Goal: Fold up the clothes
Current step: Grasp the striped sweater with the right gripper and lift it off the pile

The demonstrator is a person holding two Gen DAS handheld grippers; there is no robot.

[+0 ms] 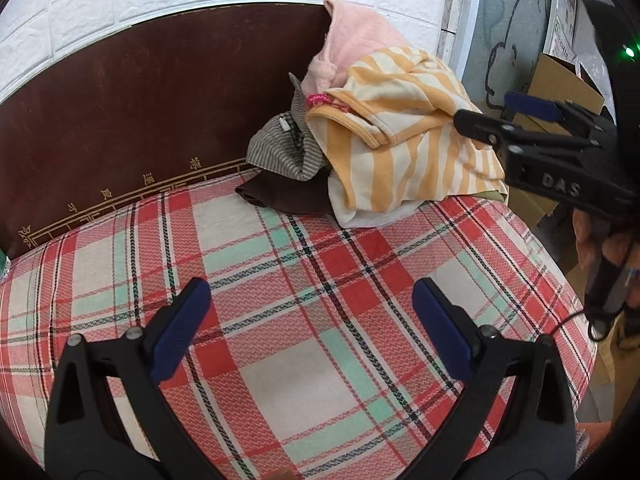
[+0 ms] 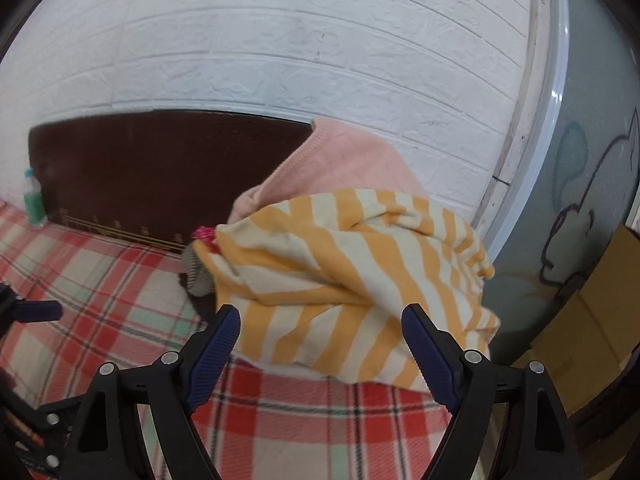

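Note:
A heap of clothes lies at the far right of a plaid-covered bed (image 1: 304,280). On top is an orange-and-cream striped garment (image 1: 404,136), also in the right wrist view (image 2: 344,280). Behind it is a pink garment (image 1: 352,36) (image 2: 340,168); under it a grey striped piece (image 1: 280,148) and a dark brown one (image 1: 284,196). My left gripper (image 1: 312,300) is open and empty above the bare plaid sheet. My right gripper (image 2: 320,324) is open, just in front of the striped garment's near edge, not touching it; it shows in the left wrist view (image 1: 492,116) at the heap's right side.
A dark brown headboard (image 1: 140,112) runs along the white brick wall (image 2: 280,40). A small green bottle (image 2: 34,200) stands at the headboard's left end. Cardboard boxes (image 1: 560,88) and a grey painted panel (image 2: 580,160) are to the right of the bed.

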